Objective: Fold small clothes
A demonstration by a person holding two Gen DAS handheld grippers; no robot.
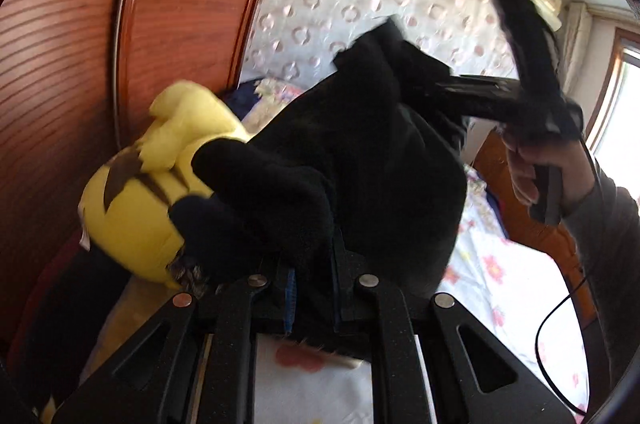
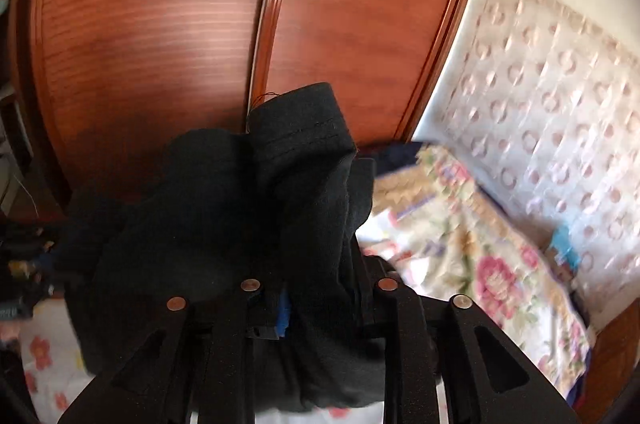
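Observation:
A small black garment (image 1: 360, 152) hangs in the air between both grippers. My left gripper (image 1: 312, 288) is shut on one edge of it; the cloth bunches over the fingers and hides the tips. My right gripper (image 1: 424, 80) shows in the left wrist view, held in a hand at the right, shut on the garment's far end. In the right wrist view the black garment (image 2: 240, 216) drapes over my right gripper (image 2: 316, 304), with a stitched hem at the top. The fingertips are hidden by cloth.
A yellow plush toy (image 1: 160, 184) lies at the left beside a wooden wardrobe (image 1: 72, 72). A floral bedsheet (image 1: 500, 288) lies below. A floral quilt (image 2: 472, 244) is heaped by the patterned curtain (image 2: 560, 112). A black cable (image 1: 556, 336) hangs at the right.

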